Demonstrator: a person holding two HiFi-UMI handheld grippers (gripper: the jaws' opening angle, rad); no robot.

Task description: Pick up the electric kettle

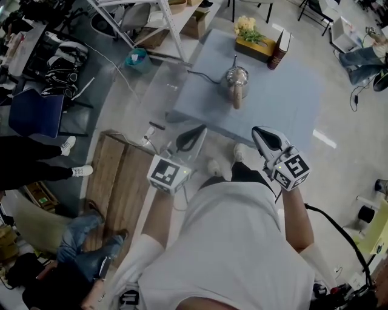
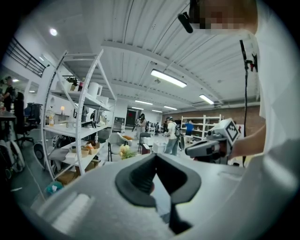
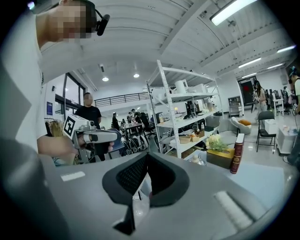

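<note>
A shiny metal electric kettle (image 1: 236, 79) with a wooden handle stands upright on the grey-blue table (image 1: 285, 103), its cord (image 1: 203, 75) trailing off to the left. Both grippers hang in the air at the table's near edge, well short of the kettle. My left gripper (image 1: 193, 138) is to the kettle's lower left, jaws shut and empty. My right gripper (image 1: 262, 135) is to its lower right, also shut on nothing. In the right gripper view only the kettle's top (image 3: 193, 159) peeks over the right gripper (image 3: 146, 154). The left gripper view shows the left gripper (image 2: 156, 155) with its pads together.
A box of yellow flowers (image 1: 253, 39) and a dark red book (image 1: 280, 48) stand at the table's far edge. A white shelf rack (image 1: 163, 18) rises beyond the table on the left. A wooden pallet (image 1: 118, 181) and a blue chair (image 1: 36, 115) lie left.
</note>
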